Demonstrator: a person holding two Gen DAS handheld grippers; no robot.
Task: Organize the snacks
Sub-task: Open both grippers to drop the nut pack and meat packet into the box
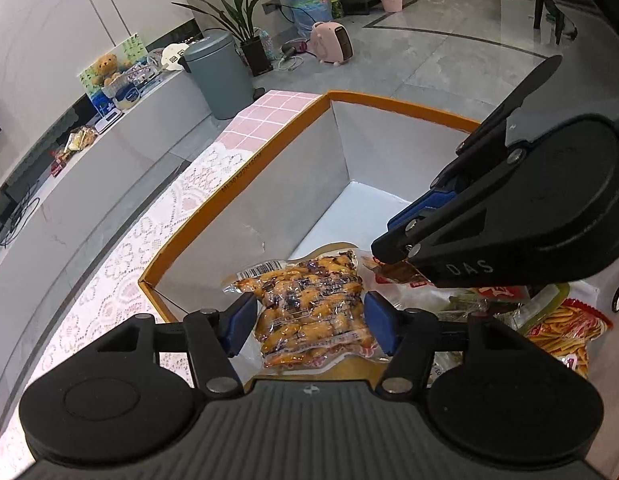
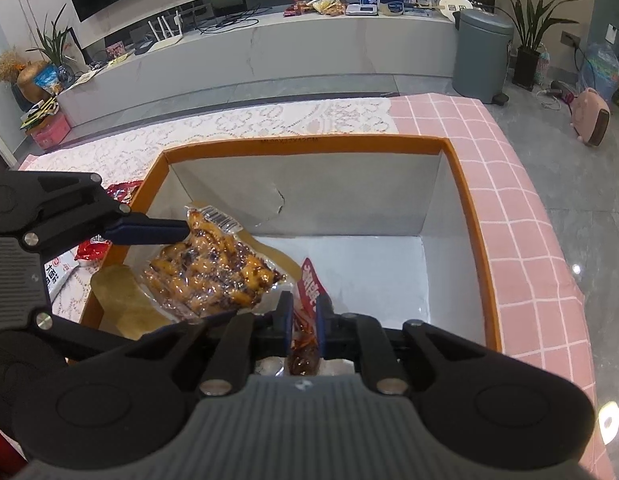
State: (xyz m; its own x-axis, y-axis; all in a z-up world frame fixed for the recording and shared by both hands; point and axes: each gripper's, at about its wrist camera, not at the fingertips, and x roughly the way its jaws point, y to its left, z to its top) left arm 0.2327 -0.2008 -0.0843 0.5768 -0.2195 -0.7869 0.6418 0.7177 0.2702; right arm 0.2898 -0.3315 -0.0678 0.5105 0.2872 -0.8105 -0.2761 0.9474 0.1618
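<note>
**A:** What is your left gripper [image 1: 309, 322] holding?

**B:** Your blue pads pinch a glossy, lumpy vacuum pack of orange-brown snacks [image 1: 309, 308] by both sides, just over the near corner of the orange-rimmed box [image 1: 245, 184]. The box walls are matte grey card, its floor white.

**A:** And your right gripper [image 2: 305, 320]?

**B:** Its jaws stand narrow, clamped on a slim red-labelled pouch [image 2: 307, 308] with dark, shiny contents, above the box's near edge.

**A:** What crowds you?

**B:** Your two grippers sit close, packs almost side by side. The left view shows crinkly packets [image 1: 565, 332] heaped to the right; only the right view shows the torn patch [image 2: 275, 204] on the far wall and the pink checked cloth [image 2: 521, 208] beside white lace [image 2: 269, 120].
</note>
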